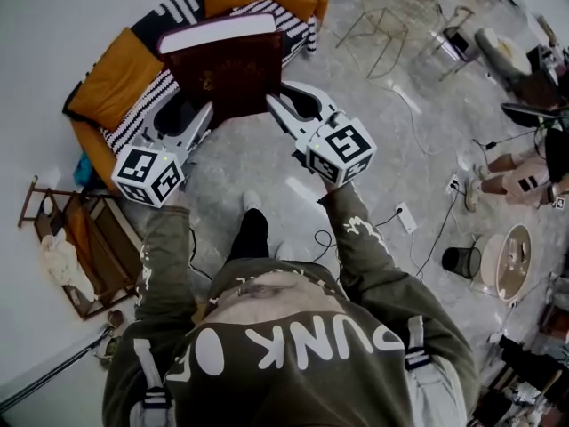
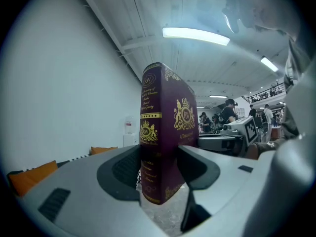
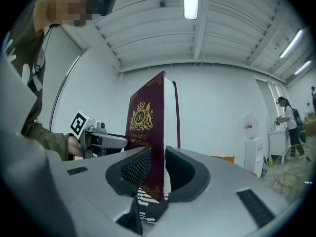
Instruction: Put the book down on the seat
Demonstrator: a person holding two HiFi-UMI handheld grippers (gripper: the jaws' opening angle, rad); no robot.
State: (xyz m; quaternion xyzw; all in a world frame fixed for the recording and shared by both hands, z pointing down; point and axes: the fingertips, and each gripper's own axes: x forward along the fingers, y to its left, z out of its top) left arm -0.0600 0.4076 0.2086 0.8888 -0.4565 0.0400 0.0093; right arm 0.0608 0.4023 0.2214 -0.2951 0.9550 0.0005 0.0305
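Observation:
A thick maroon book [image 1: 227,65] with gold print and white page edges hangs just above the striped seat of an orange armchair [image 1: 111,78]. My left gripper [image 1: 191,109] grips its left edge and my right gripper [image 1: 286,103] its right edge. In the left gripper view the book [image 2: 165,132] stands upright with its spine towards the camera, and the left gripper [image 2: 160,169] pads press on both covers. In the right gripper view the book [image 3: 148,127] rises between the pads of the right gripper [image 3: 158,174], which close on its lower corner.
A wooden rack [image 1: 80,256] stands on the floor at the left by the white wall. A wire-frame stool [image 1: 378,34], cables, a power strip [image 1: 404,216], a black bin [image 1: 460,261] and a round table [image 1: 511,261] lie to the right. The person's foot [image 1: 252,203] is below the book.

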